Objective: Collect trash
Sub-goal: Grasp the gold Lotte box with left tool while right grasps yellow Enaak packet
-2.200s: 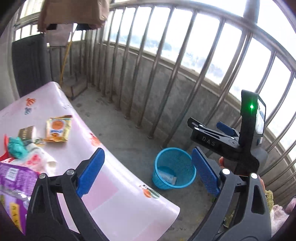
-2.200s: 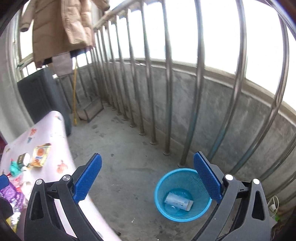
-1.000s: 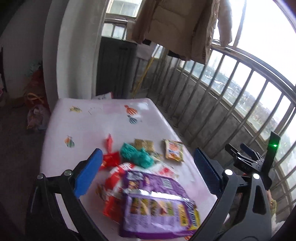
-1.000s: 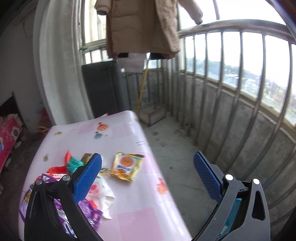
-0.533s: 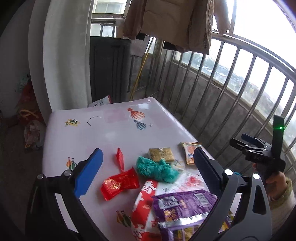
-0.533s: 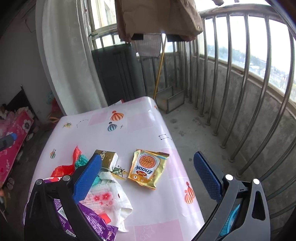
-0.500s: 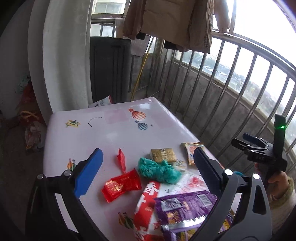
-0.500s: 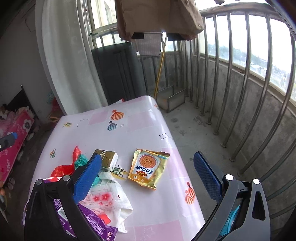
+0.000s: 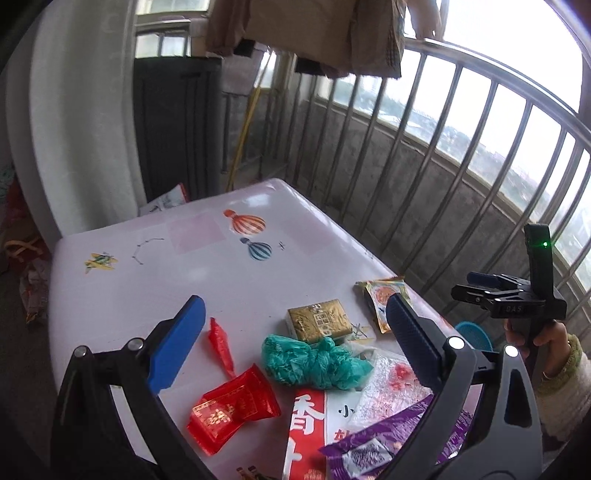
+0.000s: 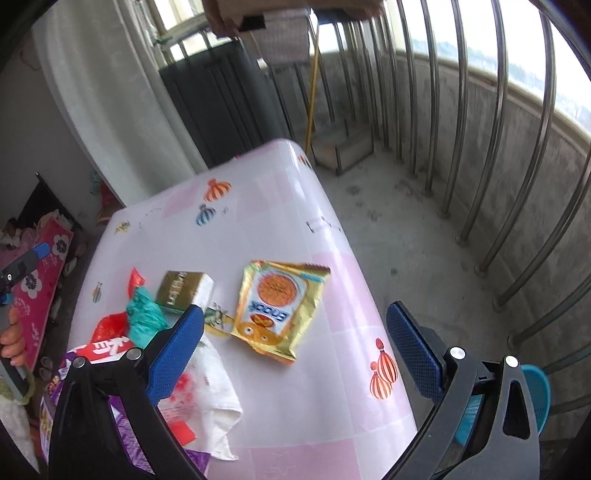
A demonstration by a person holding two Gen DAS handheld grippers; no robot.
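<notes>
Trash lies on a pink-and-white table (image 9: 155,280): a crumpled green bag (image 9: 314,360), a gold box (image 9: 319,319), red wrappers (image 9: 231,408), a purple packet (image 9: 384,439) and a gold snack packet (image 10: 280,301). My left gripper (image 9: 291,341) is open and empty above the green bag and gold box. My right gripper (image 10: 295,347) is open and empty just above the near end of the gold snack packet. The right gripper also shows in the left wrist view (image 9: 484,286). A blue bin (image 10: 535,398) stands on the floor right of the table.
A steel railing (image 10: 491,155) and low concrete wall run along the right. A dark cabinet (image 10: 221,110) stands behind the table, with a broom handle (image 10: 312,88) and a metal dustpan box (image 10: 343,147) beside it. A coat (image 9: 321,33) hangs overhead. Bare concrete floor (image 10: 406,236) lies between table and railing.
Both grippers have swung from the bin back to the table and come closer to the trash. The right gripper has dropped lower toward the gold snack packet. Both stay open.
</notes>
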